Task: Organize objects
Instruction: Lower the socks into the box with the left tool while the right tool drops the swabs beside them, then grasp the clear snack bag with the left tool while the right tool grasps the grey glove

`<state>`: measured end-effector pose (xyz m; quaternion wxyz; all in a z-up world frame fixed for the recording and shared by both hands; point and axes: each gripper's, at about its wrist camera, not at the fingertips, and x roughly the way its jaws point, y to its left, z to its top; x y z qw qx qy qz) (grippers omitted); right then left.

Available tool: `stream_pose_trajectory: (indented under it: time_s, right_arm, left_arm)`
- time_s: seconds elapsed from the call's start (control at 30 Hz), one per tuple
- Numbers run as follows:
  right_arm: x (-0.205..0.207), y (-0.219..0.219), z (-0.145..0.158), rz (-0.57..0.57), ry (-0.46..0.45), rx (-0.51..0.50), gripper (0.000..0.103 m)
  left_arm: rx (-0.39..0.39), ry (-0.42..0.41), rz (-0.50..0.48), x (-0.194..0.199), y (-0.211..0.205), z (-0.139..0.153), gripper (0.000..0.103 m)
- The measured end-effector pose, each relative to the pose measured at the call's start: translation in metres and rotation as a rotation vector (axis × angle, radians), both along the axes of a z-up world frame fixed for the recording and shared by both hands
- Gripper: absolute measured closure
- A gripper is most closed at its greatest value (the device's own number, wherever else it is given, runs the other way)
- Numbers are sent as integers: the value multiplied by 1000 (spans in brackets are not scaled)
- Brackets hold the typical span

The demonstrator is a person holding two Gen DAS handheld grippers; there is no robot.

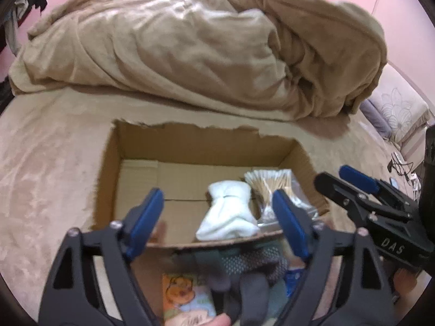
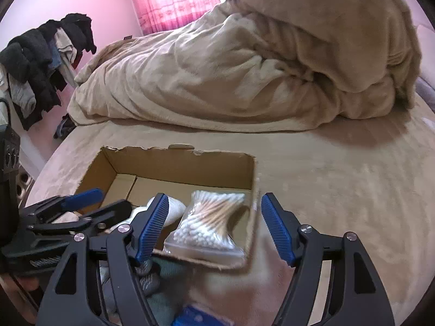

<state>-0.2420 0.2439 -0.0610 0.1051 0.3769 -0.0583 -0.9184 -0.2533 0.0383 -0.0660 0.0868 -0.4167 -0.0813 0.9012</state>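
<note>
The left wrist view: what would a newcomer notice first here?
First, the open cardboard box on the bed, holding a white sock bundle beside a bag of cotton swabs. Behind it lies a big rumpled beige blanket. The left gripper, open, hovers over the box's near edge and the grey socks below.

1. Left gripper (image 1: 220, 225): jaws spread wide, blue pads facing each other, nothing between them.
2. Right gripper (image 2: 214, 228): jaws likewise spread wide, blue ribbed pads apart and empty.
3. Relative pose: the right gripper lies to the right of the left gripper, angled inward toward it; both point forward and slightly downward.
4. A fingertip (image 1: 217, 320) shows below the left gripper's frame.
</note>
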Motion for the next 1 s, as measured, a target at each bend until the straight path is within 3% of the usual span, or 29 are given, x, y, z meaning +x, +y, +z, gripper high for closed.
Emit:
stream_pose_trajectory:
  time_s: [0.07, 0.33, 0.6, 0.8, 1.0]
  right_arm:
    - [15, 3, 11, -6, 15, 18, 28]
    - [73, 7, 48, -16, 44, 26, 28]
    - [127, 2, 74, -1, 68, 59, 27]
    - [152, -3, 70, 0, 52, 62, 27]
    - [159, -8, 43, 1, -4, 48, 27]
  left_arm:
    - [-9, 24, 9, 10, -3, 11, 11]
    - [-72, 104, -56, 71, 1, 57, 10]
    - [-97, 153, -34, 131, -17, 86, 10]
    - [-71, 113, -17, 162, -29, 74, 10]
    - [-89, 60, -10, 178, -36, 42, 10]
